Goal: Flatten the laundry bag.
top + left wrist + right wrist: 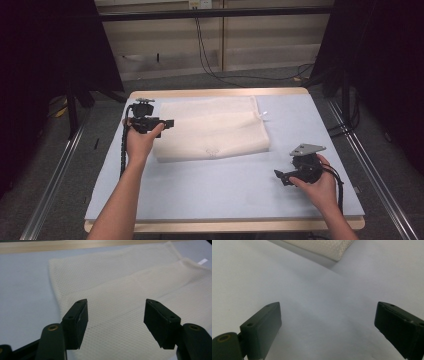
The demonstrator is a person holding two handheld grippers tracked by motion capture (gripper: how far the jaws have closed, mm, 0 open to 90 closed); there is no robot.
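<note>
A cream mesh cloth (212, 127) lies folded on the pale blue table top, toward the far middle. My left gripper (169, 123) hovers at the cloth's left edge, pointing right over it. In the left gripper view its jaws stand open above the mesh cloth (130, 290) with nothing between the pads. My right gripper (281, 177) is held low over bare table at the near right, apart from the cloth. Its jaws are wide open in the right gripper view, with the cloth's corner (324, 246) lying farther off.
The table (225, 190) has a wooden rim and a blue mat. A small white tag (263, 113) sticks out at the cloth's far right corner. Black curtains, a stand and cables lie beyond the table on the floor.
</note>
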